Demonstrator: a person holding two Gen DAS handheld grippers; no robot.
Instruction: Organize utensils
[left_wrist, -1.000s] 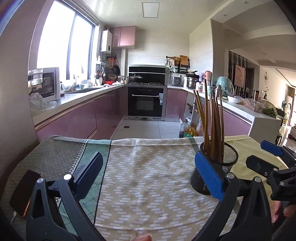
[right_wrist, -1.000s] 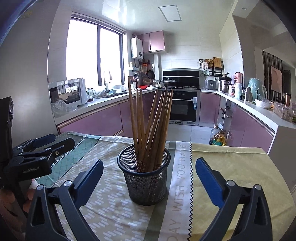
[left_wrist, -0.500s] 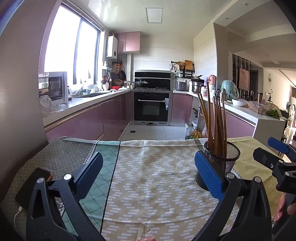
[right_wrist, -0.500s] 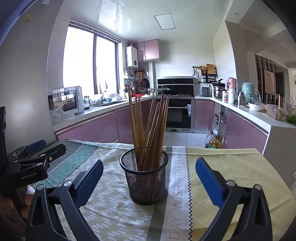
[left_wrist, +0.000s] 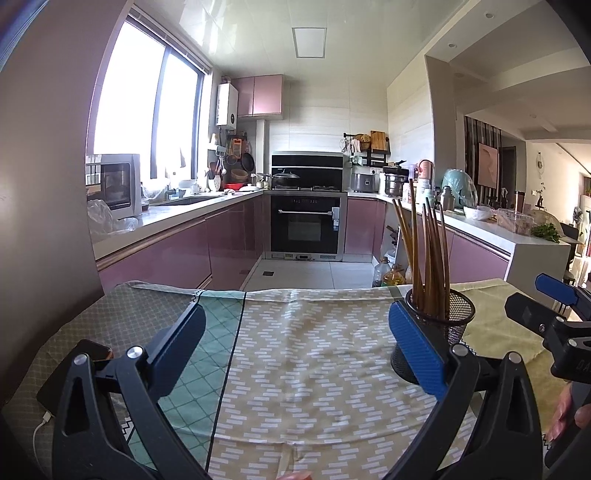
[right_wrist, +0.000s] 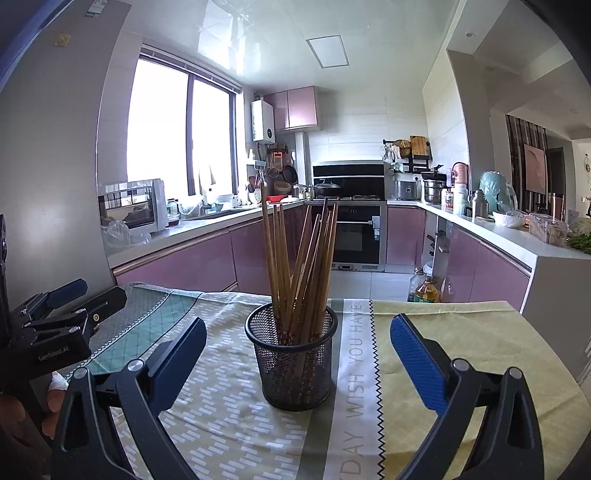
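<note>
Chopsticks (right_wrist: 295, 273), a bundle of slim brown wooden sticks, stand fanned out in a round black wire-mesh cup (right_wrist: 293, 362) at the centre of the right wrist frame, on the desk's patterned tablecloth (right_wrist: 229, 417). The right tongs (right_wrist: 298, 350) are spread wide and hold nothing; the cup sits between and just beyond their blue ribbed pads (right_wrist: 417, 363), with open cloth on either side of it. In the left wrist frame the same cup (left_wrist: 443, 332) appears at right, partly behind the right-hand blue pad (left_wrist: 415, 352). The left tongs (left_wrist: 295, 347) gape just as widely, also empty, over a broad bare stretch of beige cloth with white dashes. A green diamond-print panel (left_wrist: 192, 373) borders that stretch at left, where a dark phone (left_wrist: 72, 373) with a white cable lies near the desk's lower left edge. The far edge of the desk (left_wrist: 295, 291) runs across mid-frame, with tiled kitchen floor (left_wrist: 306, 273) and pink glossy cabinets (left_wrist: 166, 254) beyond. A grey strip printed with letters (right_wrist: 354, 369) runs just right of the cup.
</note>
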